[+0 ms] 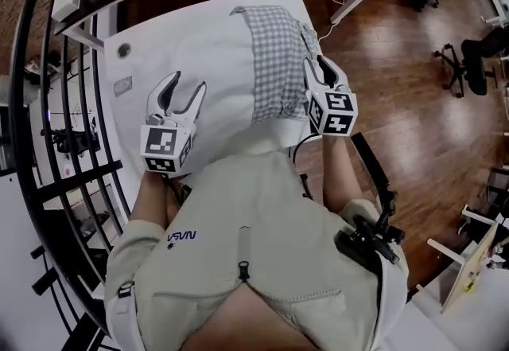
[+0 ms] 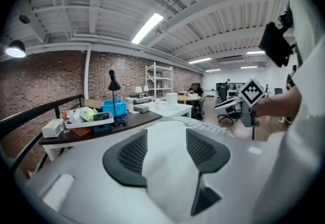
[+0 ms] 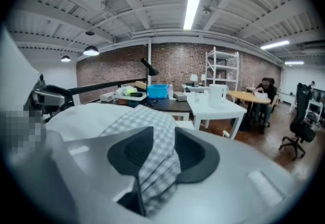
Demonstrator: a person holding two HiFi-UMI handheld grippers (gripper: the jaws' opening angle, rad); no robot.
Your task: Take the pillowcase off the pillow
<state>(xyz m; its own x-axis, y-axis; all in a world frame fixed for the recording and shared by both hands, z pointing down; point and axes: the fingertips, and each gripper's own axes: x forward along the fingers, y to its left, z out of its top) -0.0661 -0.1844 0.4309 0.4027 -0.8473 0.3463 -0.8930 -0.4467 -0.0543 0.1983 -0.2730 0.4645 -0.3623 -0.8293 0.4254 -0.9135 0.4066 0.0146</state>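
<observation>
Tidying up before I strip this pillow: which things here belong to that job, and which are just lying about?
For the job: pillow, checked pillowcase, left gripper, right gripper.
Lying about: blue bin, desk lamp, white side table, office chair.

A white surface (image 1: 139, 31) is covered for the most part by a white pillow (image 1: 215, 79), which is laid around and ahead of the left hand-held gripper (image 1: 189, 80). A grey checked pillowcase (image 1: 274, 63) is seen on the pillow's end at the right hand-held gripper (image 1: 316, 64). A small round disc (image 1: 123, 49) and a flat label (image 1: 123, 87) are set on the bare surface, left of the left hand-held gripper.
</observation>
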